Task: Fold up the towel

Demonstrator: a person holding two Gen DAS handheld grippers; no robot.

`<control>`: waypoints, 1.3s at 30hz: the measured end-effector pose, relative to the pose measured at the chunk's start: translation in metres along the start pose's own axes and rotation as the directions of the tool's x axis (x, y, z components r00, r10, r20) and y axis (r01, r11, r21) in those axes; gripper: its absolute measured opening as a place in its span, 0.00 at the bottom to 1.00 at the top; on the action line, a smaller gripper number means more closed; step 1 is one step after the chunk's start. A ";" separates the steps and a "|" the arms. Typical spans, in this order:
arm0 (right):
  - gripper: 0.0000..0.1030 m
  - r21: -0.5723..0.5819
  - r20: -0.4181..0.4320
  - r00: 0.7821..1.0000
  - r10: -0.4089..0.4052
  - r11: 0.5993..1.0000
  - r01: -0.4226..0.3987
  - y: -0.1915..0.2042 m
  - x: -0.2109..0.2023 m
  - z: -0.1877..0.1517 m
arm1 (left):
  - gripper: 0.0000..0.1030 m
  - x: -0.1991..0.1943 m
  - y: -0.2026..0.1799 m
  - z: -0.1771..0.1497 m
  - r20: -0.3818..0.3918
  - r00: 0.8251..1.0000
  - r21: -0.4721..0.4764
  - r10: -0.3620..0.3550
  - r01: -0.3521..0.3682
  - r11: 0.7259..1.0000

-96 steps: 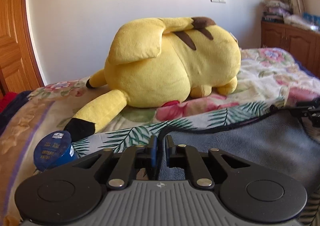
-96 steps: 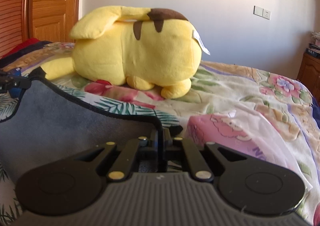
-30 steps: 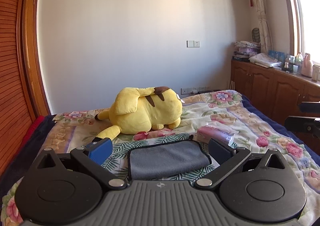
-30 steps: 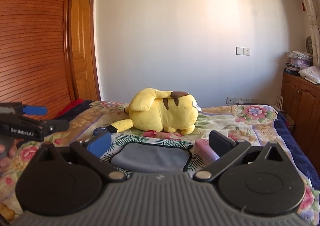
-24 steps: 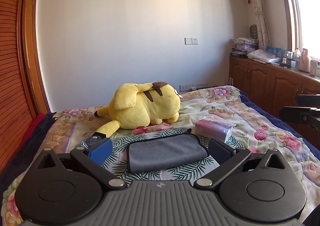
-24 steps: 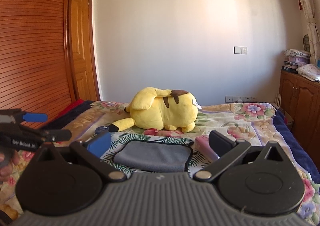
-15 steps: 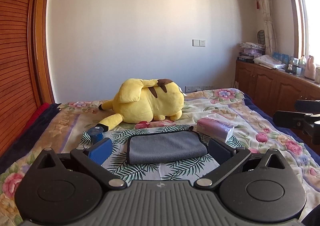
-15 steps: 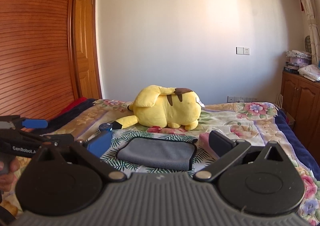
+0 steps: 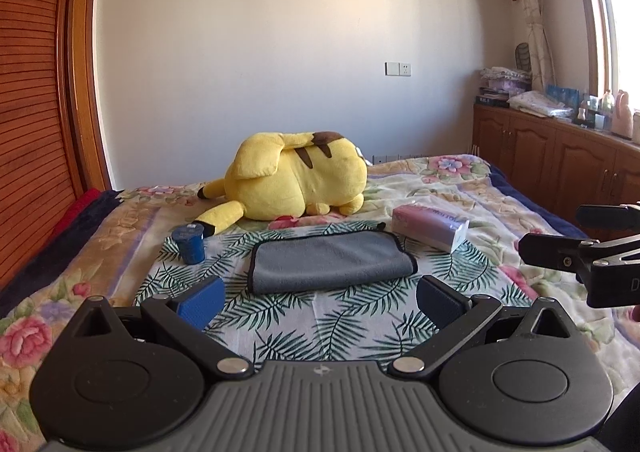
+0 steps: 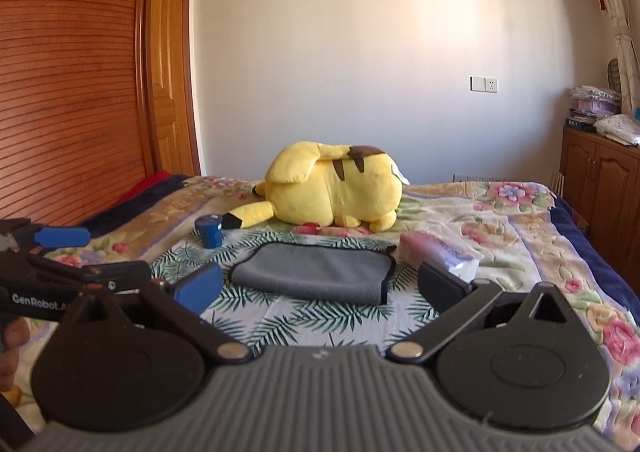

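Towel (image 9: 330, 260) lying on bed (image 9: 472, 191) — plush toy (image 9: 298, 181) behind it, cup (image 9: 191, 243) to its left, tissue pack (image 9: 430, 227) to its right

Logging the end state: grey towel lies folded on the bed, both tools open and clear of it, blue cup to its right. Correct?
Not quite: in the left wrist view the blue cup stands left of the grey towel. The pink tissue pack is on its right.

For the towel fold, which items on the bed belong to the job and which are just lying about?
Part of the job:
- grey towel, folded flat on the bed
- left tongs, open, holding nothing
- right tongs, open, holding nothing

Just lying about:
- yellow plush toy behind the towel
- blue cup
- pink tissue pack
- floral bedspread
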State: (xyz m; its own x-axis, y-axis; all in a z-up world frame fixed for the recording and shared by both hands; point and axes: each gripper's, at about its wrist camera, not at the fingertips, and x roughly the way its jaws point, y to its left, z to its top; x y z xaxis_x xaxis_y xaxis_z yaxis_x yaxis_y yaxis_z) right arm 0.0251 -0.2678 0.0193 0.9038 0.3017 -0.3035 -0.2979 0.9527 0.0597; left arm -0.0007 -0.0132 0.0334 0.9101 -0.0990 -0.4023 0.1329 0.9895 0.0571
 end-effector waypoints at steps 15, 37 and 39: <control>1.00 -0.020 -0.025 0.999 -0.040 0.999 0.039 -0.001 0.006 -0.031 | 0.84 0.009 0.008 -0.038 -0.022 0.998 -0.021 0.051 -0.051 0.998; 1.00 0.016 0.000 0.998 -0.068 0.998 0.068 -0.005 0.007 -0.036 | 0.84 -0.001 0.018 -0.046 0.049 0.995 -0.043 0.084 -0.082 0.996; 1.00 0.017 0.014 0.997 -0.072 0.997 0.072 -0.006 0.005 -0.036 | 0.84 -0.002 0.019 -0.045 0.060 0.994 -0.051 0.086 -0.083 0.995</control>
State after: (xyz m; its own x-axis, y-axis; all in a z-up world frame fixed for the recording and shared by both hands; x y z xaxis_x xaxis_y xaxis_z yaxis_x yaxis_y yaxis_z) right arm 0.0203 -0.2732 -0.0163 0.9271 0.2326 -0.2941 -0.2270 0.9724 0.0535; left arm -0.0173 0.0105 -0.0057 0.9402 -0.0193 -0.3401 0.0364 0.9984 0.0439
